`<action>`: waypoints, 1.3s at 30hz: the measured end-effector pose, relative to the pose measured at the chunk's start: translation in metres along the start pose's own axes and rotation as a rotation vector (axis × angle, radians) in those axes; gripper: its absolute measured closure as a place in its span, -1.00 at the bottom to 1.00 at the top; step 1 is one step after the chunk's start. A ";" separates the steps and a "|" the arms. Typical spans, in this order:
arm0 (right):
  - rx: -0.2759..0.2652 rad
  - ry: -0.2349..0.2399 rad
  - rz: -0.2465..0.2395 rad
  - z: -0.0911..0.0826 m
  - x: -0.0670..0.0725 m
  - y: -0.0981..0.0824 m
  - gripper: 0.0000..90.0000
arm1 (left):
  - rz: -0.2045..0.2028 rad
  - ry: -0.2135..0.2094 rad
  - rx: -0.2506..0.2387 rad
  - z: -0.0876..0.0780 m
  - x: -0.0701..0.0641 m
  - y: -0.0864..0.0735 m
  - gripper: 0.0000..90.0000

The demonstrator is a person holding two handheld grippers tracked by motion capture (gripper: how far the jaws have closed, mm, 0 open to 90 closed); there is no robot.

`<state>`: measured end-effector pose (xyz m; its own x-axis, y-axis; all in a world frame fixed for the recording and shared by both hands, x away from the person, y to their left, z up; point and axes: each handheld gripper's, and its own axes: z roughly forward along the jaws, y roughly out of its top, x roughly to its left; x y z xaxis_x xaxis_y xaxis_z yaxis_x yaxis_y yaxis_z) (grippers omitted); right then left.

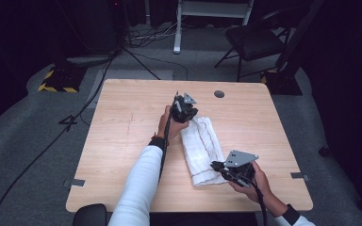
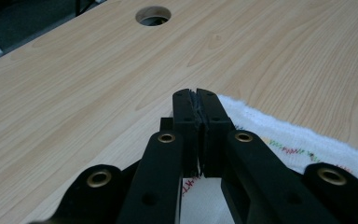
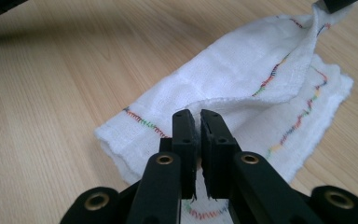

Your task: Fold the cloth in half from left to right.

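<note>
The towel lies folded just right of the surface's centre, running from 12 o'clock toward 5 o'clock — each end pinched. The left gripper has its jaws clamped tight on the far corner, while the right gripper has its jaws nearly shut on the near edge. If the hands pull unevenly, thin cloth could slip from one pinch — the fold would sag and skew.
</note>
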<state>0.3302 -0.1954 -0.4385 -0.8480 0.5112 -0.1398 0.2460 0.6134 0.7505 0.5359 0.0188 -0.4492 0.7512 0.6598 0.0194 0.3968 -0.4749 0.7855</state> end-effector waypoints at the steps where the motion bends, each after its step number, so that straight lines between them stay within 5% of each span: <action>1: 0.003 -0.001 0.004 -0.001 -0.001 -0.002 0.88 | 0.006 -0.003 0.005 0.002 -0.002 0.001 0.95; 11: 0.058 -0.011 0.023 -0.009 -0.006 -0.021 0.86 | 0.024 -0.013 0.026 0.029 -0.018 0.010 0.92; 16: 0.088 -0.015 0.037 -0.010 -0.007 -0.030 0.53 | 0.016 -0.031 0.025 0.030 -0.024 0.010 0.48; 19: 0.097 -0.027 0.052 -0.012 -0.009 -0.035 0.41 | 0.017 -0.033 0.025 0.025 -0.026 0.009 0.20; 20: 0.099 -0.034 0.069 -0.014 -0.012 -0.038 0.26 | 0.017 -0.059 0.022 0.015 -0.027 0.008 0.11; 25: 0.072 -0.048 0.092 -0.020 -0.021 -0.040 0.20 | 0.057 -0.065 0.038 -0.015 -0.036 -0.006 -0.29; 31: 0.058 -0.088 0.106 -0.024 -0.039 -0.039 0.17 | 0.125 -0.098 0.061 -0.049 -0.060 -0.034 -0.34; 34: 0.067 -0.075 0.110 -0.016 -0.047 -0.043 0.14 | 0.168 -0.107 0.113 -0.059 -0.077 -0.047 -0.33; 39: 0.117 -0.034 0.051 0.004 -0.050 -0.046 0.11 | 0.228 -0.174 0.176 -0.064 -0.107 -0.062 -0.31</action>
<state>0.3633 -0.2472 -0.4684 -0.8174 0.5619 -0.1268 0.3428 0.6514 0.6768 0.3968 0.0150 -0.4605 0.9039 0.4227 0.0649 0.2814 -0.7023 0.6539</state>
